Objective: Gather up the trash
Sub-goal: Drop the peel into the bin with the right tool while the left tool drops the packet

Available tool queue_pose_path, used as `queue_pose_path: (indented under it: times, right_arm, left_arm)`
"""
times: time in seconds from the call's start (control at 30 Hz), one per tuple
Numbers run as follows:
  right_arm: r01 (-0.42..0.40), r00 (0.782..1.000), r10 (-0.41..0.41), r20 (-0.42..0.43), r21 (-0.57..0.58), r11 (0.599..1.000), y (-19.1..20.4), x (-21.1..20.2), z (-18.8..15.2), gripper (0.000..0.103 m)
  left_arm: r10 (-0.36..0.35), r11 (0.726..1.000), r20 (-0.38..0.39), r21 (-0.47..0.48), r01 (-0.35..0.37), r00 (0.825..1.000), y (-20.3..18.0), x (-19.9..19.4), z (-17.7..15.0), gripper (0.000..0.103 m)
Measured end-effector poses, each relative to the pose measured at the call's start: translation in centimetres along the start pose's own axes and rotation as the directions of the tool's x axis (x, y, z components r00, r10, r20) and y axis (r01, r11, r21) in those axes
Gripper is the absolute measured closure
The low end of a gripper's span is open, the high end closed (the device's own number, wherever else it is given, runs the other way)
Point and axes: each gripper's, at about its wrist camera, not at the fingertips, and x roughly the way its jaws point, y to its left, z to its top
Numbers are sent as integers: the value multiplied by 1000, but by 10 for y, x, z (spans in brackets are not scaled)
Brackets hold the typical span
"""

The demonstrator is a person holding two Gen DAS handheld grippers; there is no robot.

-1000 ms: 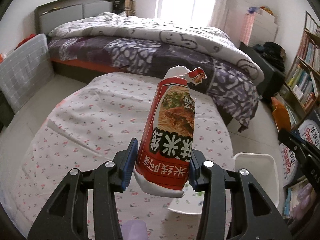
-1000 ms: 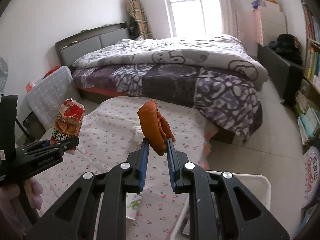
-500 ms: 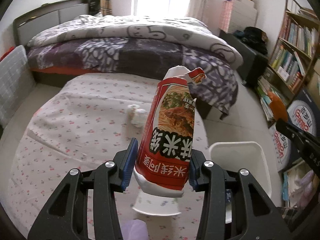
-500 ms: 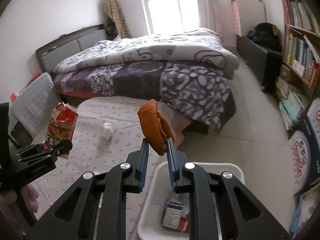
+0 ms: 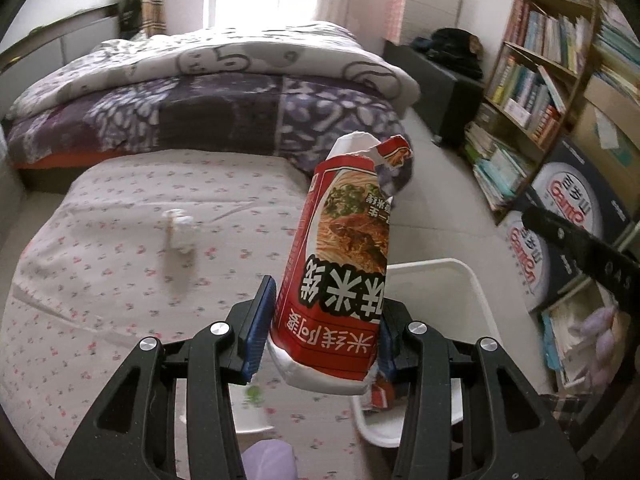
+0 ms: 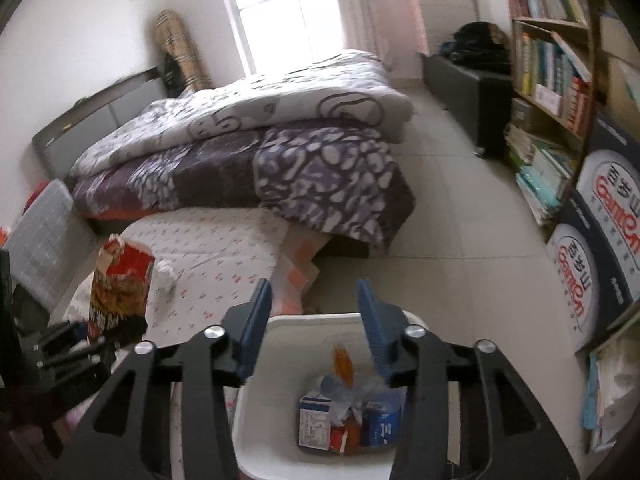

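Fingers parted over bin, tilted downward

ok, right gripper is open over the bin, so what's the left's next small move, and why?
Probably carry the left gripper right, over the white bin, then release. It is shut on the torn red noodle packet, while the right gripper has just been opening, with nothing between its jaws.

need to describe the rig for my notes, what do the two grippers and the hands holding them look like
Both the left gripper and the right gripper have matte black frames with triangular cut-outs, silver round screws at the joints and blue ribbed pads on the fingers. No cables show. The hand seen at the edge wears a pale purple glove.
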Motion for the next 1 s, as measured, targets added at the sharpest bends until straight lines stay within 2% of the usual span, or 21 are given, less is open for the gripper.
queue_pose_path:
  times: [0.27,0.37,0.4,0.5,0.57,0.63,0.77,1.0]
  right_arm:
    - [53,998,-57,33,102,993,-33,-7,9,37]
    - [69,997,-74,37,122,990,-42,-9,11,35]
    - [75,996,-80,38,128,989,-44,-10,11,30]
    - [98,994,-105,39,154,983,-52,-11,12,25]
    - [110,992,-117,37,164,980,-56,-11,13,23]
    - [115,992,-123,35,175,978,-59,-11,13,17]
    - [106,993,-114,30,187,977,-58,-9,16,15]
    - [88,996,-85,-27,151,985,-40,3,13,13]
  left_arm:
    - [-33,998,-29,53,34,999,-33,15,-3,60]
    - [-48,996,-42,71,51,998,-46,20,-4,59]
    - [-54,996,-46,74,57,997,-50,21,-4,58]
    - [-86,992,-74,81,92,994,-62,27,-7,51]
    - [-89,991,-95,88,97,992,-69,32,-10,37]
    - [-67,991,-99,111,78,993,-74,34,-12,29]
    - [-11,993,-109,113,24,994,-65,35,-14,18]
    - [70,997,-162,38,-64,984,-28,39,-10,17]
